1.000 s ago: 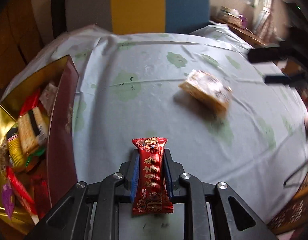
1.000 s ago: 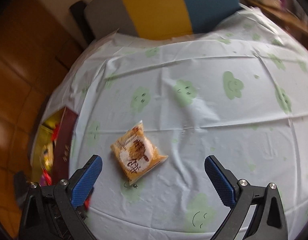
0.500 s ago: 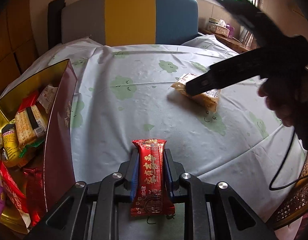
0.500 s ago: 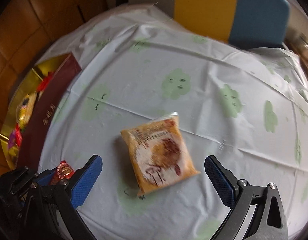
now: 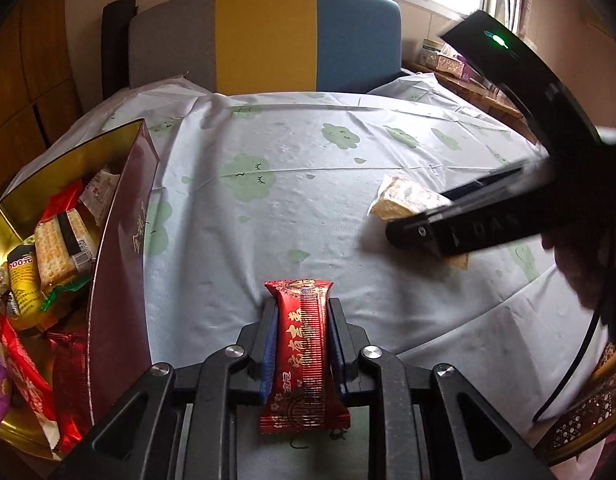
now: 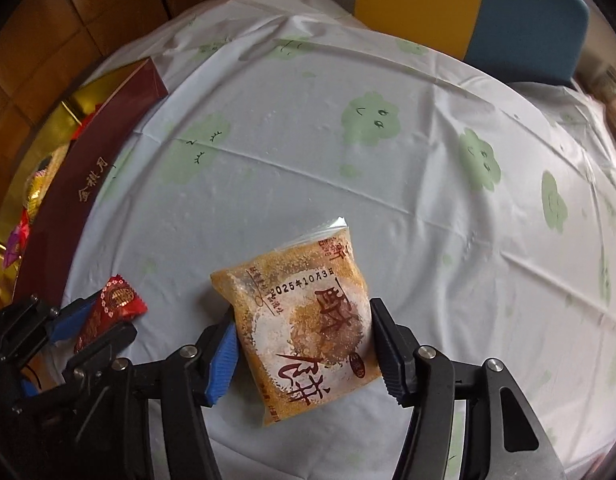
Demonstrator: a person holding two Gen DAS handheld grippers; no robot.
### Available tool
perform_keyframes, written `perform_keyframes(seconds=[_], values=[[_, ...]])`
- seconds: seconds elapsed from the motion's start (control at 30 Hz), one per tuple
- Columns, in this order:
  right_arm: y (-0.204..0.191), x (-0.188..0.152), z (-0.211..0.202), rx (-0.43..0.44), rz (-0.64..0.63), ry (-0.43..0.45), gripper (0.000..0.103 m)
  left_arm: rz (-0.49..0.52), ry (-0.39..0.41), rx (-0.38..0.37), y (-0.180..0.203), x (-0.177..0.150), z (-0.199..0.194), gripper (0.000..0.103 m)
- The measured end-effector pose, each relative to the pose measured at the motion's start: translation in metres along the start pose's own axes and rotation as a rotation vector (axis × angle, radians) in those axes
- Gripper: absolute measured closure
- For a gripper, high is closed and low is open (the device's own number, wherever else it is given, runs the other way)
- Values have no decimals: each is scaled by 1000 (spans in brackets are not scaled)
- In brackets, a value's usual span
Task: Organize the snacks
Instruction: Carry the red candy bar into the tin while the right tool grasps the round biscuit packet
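My left gripper [image 5: 302, 306] is shut on a red foil snack bar [image 5: 304, 352] and holds it just above the tablecloth, beside the box. In the right wrist view that gripper [image 6: 80, 312] and the red bar [image 6: 112, 300] show at the lower left. An orange pastry packet [image 6: 300, 280] lies flat on the cloth. My right gripper [image 6: 302, 312] straddles it, jaws closing, and both pads meet the packet's side edges. From the left wrist view, the right gripper [image 5: 428, 212] covers most of the packet [image 5: 400, 200].
A maroon box with a gold inside [image 5: 120, 248] stands at the table's left edge [image 6: 88, 184] and holds several wrapped snacks [image 5: 56, 240]. A grey, yellow and blue chair back [image 5: 268, 32] rises behind the table. A person's hand [image 5: 580, 264] and a wicker seat [image 5: 588, 420] are at the right.
The right gripper came down over the pastry packet and its jaws narrowed from wide open to the packet's edges. The left gripper kept the red bar and barely moved.
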State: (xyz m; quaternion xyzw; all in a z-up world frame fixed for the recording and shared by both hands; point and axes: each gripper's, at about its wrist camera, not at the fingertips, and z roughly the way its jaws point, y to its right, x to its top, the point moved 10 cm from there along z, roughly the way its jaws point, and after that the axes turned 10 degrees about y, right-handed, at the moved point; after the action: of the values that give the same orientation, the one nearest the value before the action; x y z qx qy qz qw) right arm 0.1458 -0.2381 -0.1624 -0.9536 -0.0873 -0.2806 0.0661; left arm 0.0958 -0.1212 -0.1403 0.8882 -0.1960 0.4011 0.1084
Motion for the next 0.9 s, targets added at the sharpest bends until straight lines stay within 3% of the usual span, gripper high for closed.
perform_keyframes(seconds=[0.27,0.37,0.5,0.7,0.83,0.9], values=[[3,-12,-8,-14,-42,50,41,22,76,-42,5,18,-42,81],[-6,-14,-5,-28,-60,49,41,-37,114,-48,-9,33,-63,81],[-12,-14,-6,-43,-73,56,41,-142,141,-2,-54,52,-83,81],[-11,-8,-7,-51,-85,58,41,-438,83,60,-161,52,-85,81],[-14,-8,-5,-55,-98,54,41,-505,82,162,-226,56,-83,81],[-14,-8,-4,-56,-99,54,41,-529,79,175,-242,61,-77,81]])
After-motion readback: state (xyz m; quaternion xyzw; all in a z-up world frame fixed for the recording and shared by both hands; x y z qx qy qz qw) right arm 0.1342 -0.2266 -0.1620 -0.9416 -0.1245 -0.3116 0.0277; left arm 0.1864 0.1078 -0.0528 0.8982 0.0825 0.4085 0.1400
